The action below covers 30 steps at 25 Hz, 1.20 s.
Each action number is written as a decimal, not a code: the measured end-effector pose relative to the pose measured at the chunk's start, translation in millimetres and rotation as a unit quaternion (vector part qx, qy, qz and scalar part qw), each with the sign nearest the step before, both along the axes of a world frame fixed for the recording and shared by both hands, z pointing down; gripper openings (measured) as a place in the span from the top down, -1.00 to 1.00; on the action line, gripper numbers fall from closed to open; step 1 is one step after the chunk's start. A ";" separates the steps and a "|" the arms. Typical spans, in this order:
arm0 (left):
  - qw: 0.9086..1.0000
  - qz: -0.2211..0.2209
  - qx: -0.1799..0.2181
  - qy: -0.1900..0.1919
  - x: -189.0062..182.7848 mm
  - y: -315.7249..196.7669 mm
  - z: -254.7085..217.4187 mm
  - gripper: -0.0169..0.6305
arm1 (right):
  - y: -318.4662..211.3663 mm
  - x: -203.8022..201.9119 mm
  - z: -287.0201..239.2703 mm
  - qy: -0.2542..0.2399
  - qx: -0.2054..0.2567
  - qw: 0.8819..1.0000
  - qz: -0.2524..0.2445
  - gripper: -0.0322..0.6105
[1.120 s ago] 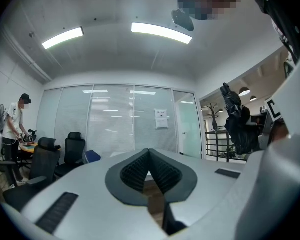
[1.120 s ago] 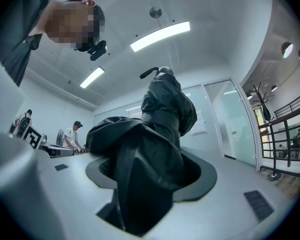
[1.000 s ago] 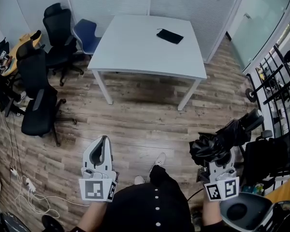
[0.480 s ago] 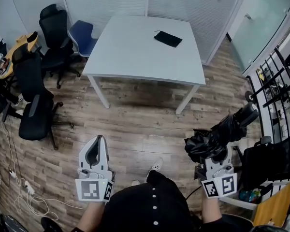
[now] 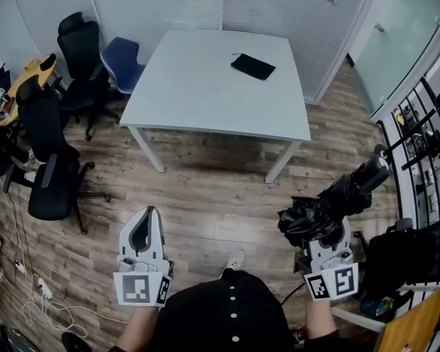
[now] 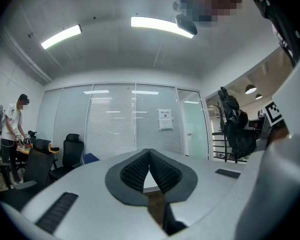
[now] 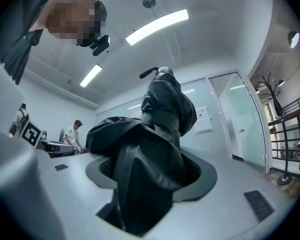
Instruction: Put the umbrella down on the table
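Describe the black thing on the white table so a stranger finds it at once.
Look at the white table before the blinds-covered glass wall. Toward its far right corner lies a flat black pouch-like item. It is the only thing on the tabletop.

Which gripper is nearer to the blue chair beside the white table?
Left. The left gripper is almost straight below the blue chair in the head view; the right gripper, holding the umbrella, stands far to its right.

The person wears a black shirt (image 5: 231,317) with white buttons; the pale grey left claw (image 5: 152,213) and right claw (image 5: 324,237) each bear a black-and-white marker cube.
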<state>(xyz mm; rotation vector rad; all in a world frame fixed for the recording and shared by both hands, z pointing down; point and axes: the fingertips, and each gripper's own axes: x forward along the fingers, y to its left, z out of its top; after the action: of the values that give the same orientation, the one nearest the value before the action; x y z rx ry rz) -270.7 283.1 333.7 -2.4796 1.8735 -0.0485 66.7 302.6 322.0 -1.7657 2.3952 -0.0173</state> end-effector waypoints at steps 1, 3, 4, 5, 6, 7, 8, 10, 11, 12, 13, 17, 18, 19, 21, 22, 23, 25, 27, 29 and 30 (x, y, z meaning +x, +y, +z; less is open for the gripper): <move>1.000 -0.001 0.001 -0.001 3.4 -3.3 -0.1 0.90 | -4.0 4.2 0.6 -0.001 0.001 1.000 -0.001 0.01; 1.000 -0.004 0.003 -0.002 10.8 -9.9 -0.1 0.90 | -12.9 12.7 1.1 -0.002 0.003 1.000 -0.002 0.01; 1.000 -0.005 0.004 -0.003 14.5 -13.5 -0.1 0.90 | -17.9 16.6 1.0 -0.003 0.004 1.000 -0.004 0.01; 1.000 -0.007 0.005 -0.004 18.2 -17.2 0.0 0.90 | -23.1 20.4 0.9 -0.004 0.005 1.000 -0.006 0.01; 1.000 -0.009 0.004 -0.005 22.2 -21.2 0.1 0.90 | -28.6 24.7 0.7 -0.005 0.005 1.000 -0.008 0.01; 1.000 -0.012 0.004 -0.005 26.7 -26.0 -0.2 0.90 | -34.7 29.7 0.3 -0.005 0.005 1.000 -0.010 0.01; 1.000 -0.015 0.003 -0.005 32.0 -31.8 -1.0 0.90 | -41.6 35.2 -0.5 -0.005 0.006 1.000 -0.012 0.01; 1.000 -0.019 0.004 -0.003 42.8 -43.6 -3.4 0.90 | -55.6 45.2 -2.2 -0.007 0.008 1.000 -0.016 0.01; 1.000 -0.020 0.005 -0.002 47.4 -47.3 -4.3 0.90 | -60.6 48.5 -2.1 -0.008 0.008 1.000 -0.018 0.01; 1.000 -0.021 0.007 -0.002 51.5 -49.1 -4.7 0.90 | -63.7 51.1 -1.2 -0.008 0.007 1.000 -0.020 0.01; 1.000 -0.021 0.009 -0.002 55.7 -50.0 -4.8 0.90 | -65.7 53.8 -0.2 -0.007 0.007 1.000 -0.022 0.01; 1.000 -0.016 0.011 -0.002 70.8 -53.7 -2.4 0.90 | -74.2 63.2 0.7 -0.009 0.011 1.000 -0.025 0.01; 1.000 -0.015 0.010 -0.003 71.8 -53.5 -0.7 0.90 | -75.3 64.0 2.1 -0.013 0.010 1.000 -0.026 0.01; 1.000 -0.015 0.008 -0.005 71.7 -52.8 1.4 0.90 | -75.8 64.6 3.9 -0.016 0.008 0.999 -0.026 0.01; 1.000 -0.018 0.004 -0.007 70.8 -52.2 5.6 0.90 | -76.1 66.4 7.6 -0.018 0.006 0.999 -0.027 0.01; 1.000 -0.020 0.002 -0.007 70.8 -52.2 7.0 0.90 | -76.5 67.5 9.2 -0.017 0.005 0.999 -0.027 0.01; 1.000 -0.022 0.001 -0.008 71.0 -51.9 8.0 0.90 | -76.9 68.3 10.7 -0.016 0.004 0.999 -0.028 0.01; 1.000 -0.024 -0.001 -0.009 71.9 -51.1 10.0 0.90 | -77.7 69.4 13.8 -0.017 0.002 0.999 -0.029 0.01; 1.000 -0.024 -0.003 -0.009 72.7 -52.7 13.3 0.90 | -78.8 70.2 16.7 -0.017 0.000 0.999 -0.028 0.01; 1.000 -0.022 -0.004 -0.007 73.3 -58.1 16.1 0.90 | -81.6 70.4 18.7 -0.016 0.000 0.999 -0.027 0.01; 1.000 -0.021 -0.003 -0.006 73.3 -62.5 16.4 0.90 | -84.2 70.1 19.3 -0.016 0.000 1.000 -0.027 0.01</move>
<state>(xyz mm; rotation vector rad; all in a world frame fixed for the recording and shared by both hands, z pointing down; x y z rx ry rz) -197.3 220.7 350.1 -2.4396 1.9231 -0.0697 136.8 218.4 341.3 -1.6882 2.4195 -0.0522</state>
